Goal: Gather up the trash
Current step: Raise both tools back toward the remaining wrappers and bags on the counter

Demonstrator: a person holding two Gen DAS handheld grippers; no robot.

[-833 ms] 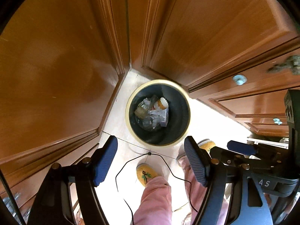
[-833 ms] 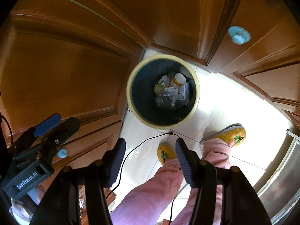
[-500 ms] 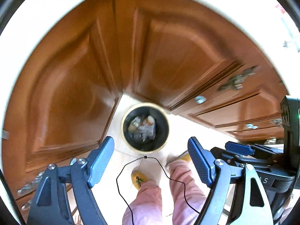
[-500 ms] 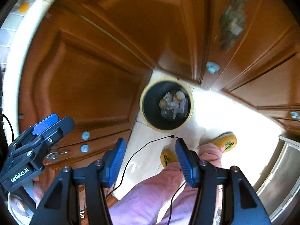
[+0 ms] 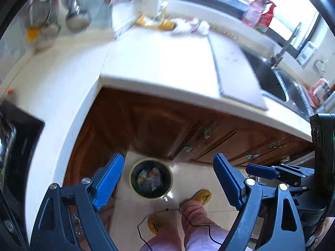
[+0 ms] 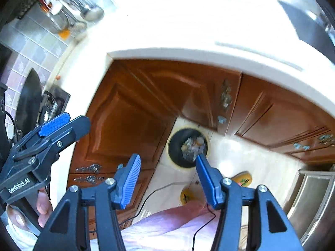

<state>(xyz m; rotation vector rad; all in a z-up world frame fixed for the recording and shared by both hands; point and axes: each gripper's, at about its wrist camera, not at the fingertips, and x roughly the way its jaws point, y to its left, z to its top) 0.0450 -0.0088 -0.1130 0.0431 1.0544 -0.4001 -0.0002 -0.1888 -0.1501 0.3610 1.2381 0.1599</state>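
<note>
A round dark bin [image 5: 151, 181] with a pale yellow rim stands on the floor far below, holding wrappers and cups; the right wrist view shows the same bin [image 6: 187, 148]. On the far end of the white counter lie crumpled white papers and yellow wrappers [image 5: 173, 24]. My left gripper [image 5: 167, 179] hangs high above the bin, its jaws opening, nothing between them. My right gripper [image 6: 166, 175] is open and empty too. The left gripper also appears from the side at the left of the right wrist view [image 6: 55, 125], held by a hand.
A white L-shaped counter [image 5: 159, 62] tops brown wooden cabinets [image 6: 129, 115]. A steel sink with a tap [image 5: 278, 79] lies to the right. A black stove [image 5: 14, 138] sits at the left. Ladles hang at the wall [image 5: 75, 14]. The person's pink-trousered legs and yellow slippers [image 5: 201, 195] stand by the bin.
Both grippers have risen from just above the bin to above counter height; the bin shrinks and the counter, sink and stove come into view. The left jaws have spread wider.
</note>
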